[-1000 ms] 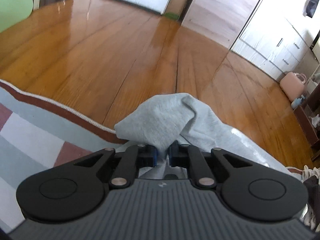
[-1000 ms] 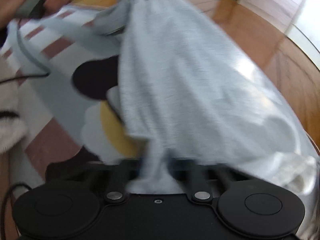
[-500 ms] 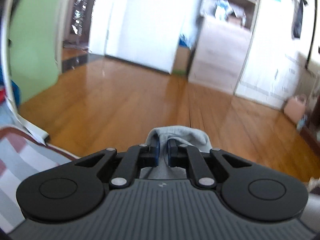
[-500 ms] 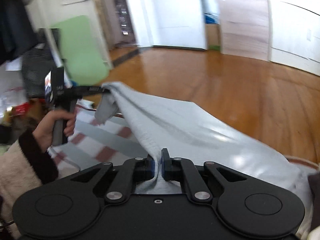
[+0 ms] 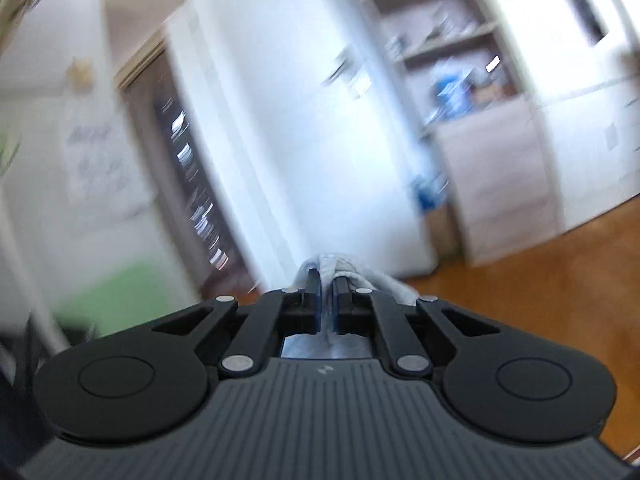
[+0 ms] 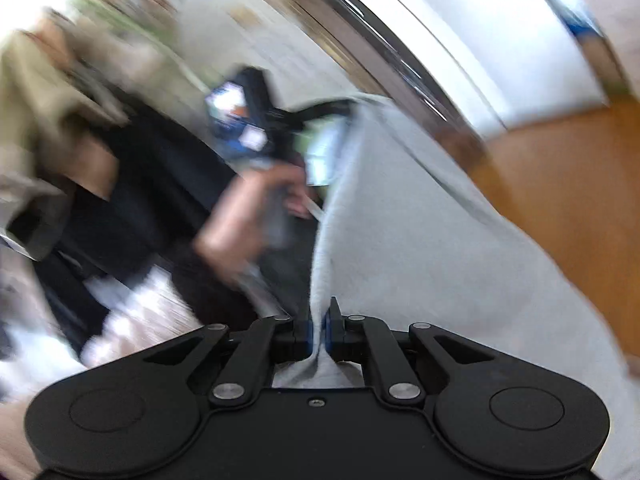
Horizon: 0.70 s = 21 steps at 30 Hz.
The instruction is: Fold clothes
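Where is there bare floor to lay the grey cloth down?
Bare wooden floor lies right of the grey cloth, up to the white wall. Left of the cloth it is crowded: a hand gripping the left tongs.

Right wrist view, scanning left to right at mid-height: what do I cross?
Person's beige sleeve → hand gripping the left gripper → grey garment pinched in the right gripper → wooden floor.
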Available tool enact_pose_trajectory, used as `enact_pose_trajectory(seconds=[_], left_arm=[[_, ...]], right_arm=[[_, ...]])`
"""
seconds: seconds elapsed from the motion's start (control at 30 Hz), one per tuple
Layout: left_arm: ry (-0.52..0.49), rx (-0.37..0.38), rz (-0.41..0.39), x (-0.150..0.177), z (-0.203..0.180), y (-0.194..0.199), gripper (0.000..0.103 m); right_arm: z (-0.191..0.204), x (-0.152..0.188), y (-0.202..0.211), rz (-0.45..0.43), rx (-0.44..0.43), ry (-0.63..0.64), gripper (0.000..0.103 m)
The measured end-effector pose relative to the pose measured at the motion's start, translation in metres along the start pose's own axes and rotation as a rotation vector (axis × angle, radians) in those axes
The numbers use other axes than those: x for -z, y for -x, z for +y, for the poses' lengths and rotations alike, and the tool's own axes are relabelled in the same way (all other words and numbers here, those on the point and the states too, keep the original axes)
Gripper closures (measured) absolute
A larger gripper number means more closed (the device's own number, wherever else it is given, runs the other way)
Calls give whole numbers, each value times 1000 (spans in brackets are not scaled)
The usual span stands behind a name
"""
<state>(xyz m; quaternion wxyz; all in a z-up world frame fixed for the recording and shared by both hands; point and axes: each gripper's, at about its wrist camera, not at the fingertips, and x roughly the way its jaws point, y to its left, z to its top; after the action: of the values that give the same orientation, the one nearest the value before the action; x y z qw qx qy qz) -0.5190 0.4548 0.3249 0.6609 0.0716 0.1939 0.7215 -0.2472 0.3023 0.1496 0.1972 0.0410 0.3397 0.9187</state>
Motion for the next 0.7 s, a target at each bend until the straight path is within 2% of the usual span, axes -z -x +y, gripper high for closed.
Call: enact_pose_trajectory(seconds=[0.03, 0.1, 0.2, 0.23, 0.27, 0.33, 0.37, 0.4, 0.47, 0.5, 0.57, 0.63, 0.7], left_arm=[[-6, 58, -15, -14, -16, -3, 98], [-31, 119, -34, -22, -63, -14, 98], [-113, 148, -78, -11, -149, -37, 97], [-144, 183, -86, 2, -182, -46, 97], [-164, 253, -70, 16, -213, -54, 94], [-217, 382, 17, 58, -279, -76, 68], [-263, 377, 50, 84, -307, -79, 37], [-309, 372, 83, 109, -335, -82, 20], [-394, 358, 142, 159, -387, -85, 21], [-402, 337, 137, 182, -392, -76, 21], [-408, 300, 137, 226, -400, -57, 21], [-294, 309, 208, 250, -367, -37, 21], [-141, 331, 307, 265, -330, -24, 21]], right_arm=[[3, -7, 9, -56, -19, 15, 95], [-5, -5, 41, -163, 132, 38, 95], [-58, 36, 64, -95, 442, -3, 95], [-76, 51, 71, -68, 546, -18, 95], [-95, 65, 78, -42, 649, -33, 96], [-131, 93, 93, 13, 857, -64, 96], [-150, 107, 100, 41, 960, -79, 96], [-168, 121, 107, 70, 1064, -95, 96], [-205, 150, 122, 128, 1270, -126, 96], [-223, 164, 129, 157, 1373, -142, 96], [-252, 195, 153, 200, 1438, -241, 95], [-257, 213, 181, 144, 1398, -333, 88], [-245, 220, 197, 87, 1373, -342, 83]])
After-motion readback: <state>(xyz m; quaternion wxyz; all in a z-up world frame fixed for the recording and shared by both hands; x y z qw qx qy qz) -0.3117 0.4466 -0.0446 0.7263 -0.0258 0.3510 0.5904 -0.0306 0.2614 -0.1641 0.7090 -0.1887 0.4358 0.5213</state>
